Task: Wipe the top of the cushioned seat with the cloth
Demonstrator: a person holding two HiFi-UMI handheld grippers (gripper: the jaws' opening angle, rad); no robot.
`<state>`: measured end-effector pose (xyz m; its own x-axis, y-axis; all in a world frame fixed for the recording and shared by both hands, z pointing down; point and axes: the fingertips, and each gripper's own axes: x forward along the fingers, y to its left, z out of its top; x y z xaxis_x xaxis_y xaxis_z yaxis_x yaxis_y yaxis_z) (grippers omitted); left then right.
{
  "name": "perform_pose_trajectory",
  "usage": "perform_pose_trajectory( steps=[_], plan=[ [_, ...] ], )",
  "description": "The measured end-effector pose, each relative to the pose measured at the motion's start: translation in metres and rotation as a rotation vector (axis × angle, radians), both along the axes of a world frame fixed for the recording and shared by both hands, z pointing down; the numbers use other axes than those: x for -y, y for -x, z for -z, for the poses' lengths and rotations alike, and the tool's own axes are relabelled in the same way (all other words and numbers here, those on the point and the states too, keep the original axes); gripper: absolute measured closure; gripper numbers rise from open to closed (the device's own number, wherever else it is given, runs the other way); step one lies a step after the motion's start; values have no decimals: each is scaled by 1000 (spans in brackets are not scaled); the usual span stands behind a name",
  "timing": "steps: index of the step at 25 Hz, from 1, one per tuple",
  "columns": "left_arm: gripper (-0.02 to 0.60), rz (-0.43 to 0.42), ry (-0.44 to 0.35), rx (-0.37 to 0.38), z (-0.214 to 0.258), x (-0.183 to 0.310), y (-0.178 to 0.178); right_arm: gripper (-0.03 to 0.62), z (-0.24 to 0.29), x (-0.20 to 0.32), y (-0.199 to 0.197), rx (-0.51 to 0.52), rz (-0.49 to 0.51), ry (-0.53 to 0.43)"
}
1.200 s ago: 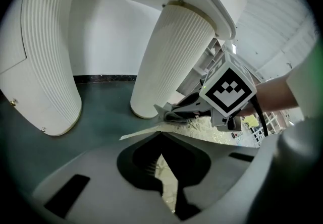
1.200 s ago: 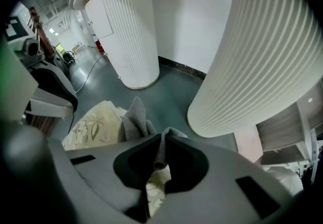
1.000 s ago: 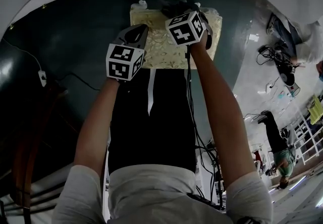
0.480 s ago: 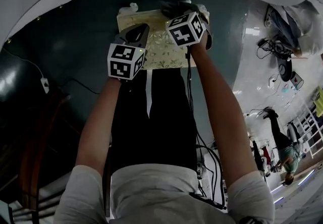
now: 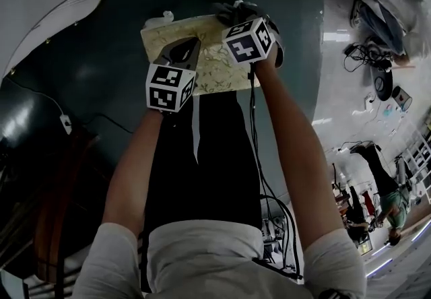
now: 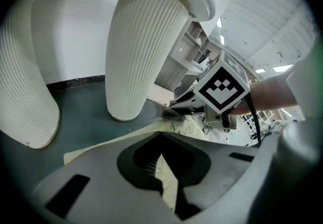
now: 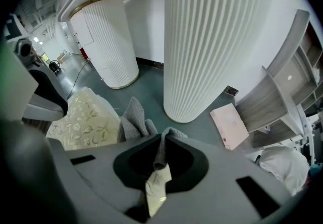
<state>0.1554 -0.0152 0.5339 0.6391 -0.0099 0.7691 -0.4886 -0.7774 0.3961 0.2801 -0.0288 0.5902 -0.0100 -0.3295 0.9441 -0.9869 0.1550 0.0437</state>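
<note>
Right claw [image 7: 160, 153] grips the grey cloth [image 7: 132, 117] at the far right edge of the seat [image 5: 217, 65]. Left claw [image 6: 160, 137] is closed and empty, over the seat's near left.

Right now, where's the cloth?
In the right gripper view the cloth is pinched in the right claw, bunched at the far edge of the cushioned seat, near a ribbed column.

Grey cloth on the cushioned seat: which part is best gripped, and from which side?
The raised bunched fold of the cloth, probably from above: it stands proud of the flat seat, so jaws can close across it. The right gripper is shut on just such a fold.
</note>
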Motion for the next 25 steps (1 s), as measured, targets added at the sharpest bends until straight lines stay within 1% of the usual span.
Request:
perform_pose_trajectory(
  steps=[5, 9, 14, 17, 20, 22, 25],
  plan=[
    [568, -24, -4, 6, 3, -8, -16, 574, 2, -9, -25, -4, -47, -11],
    [568, -43, -1, 16, -2, -17, -29, 574, 0, -22, -47, -7, -111, -28],
    [568, -78, 3, 23, -5, -30, -50, 574, -2, -45, -62, -8, -162, -45],
    [568, -108, 9, 30, -8, -43, -65, 574, -13, -66, -70, 53, -217, -23],
    [568, -132, 5, 39, -9, -53, -78, 574, -19, -84, -70, 128, -259, -28],
    [568, -138, -1, 45, -7, -55, -85, 574, -19, -92, -67, 156, -276, -41],
    [568, -150, -4, 48, -3, -58, -88, 574, -18, -101, -62, 188, -330, -51]
  ],
)
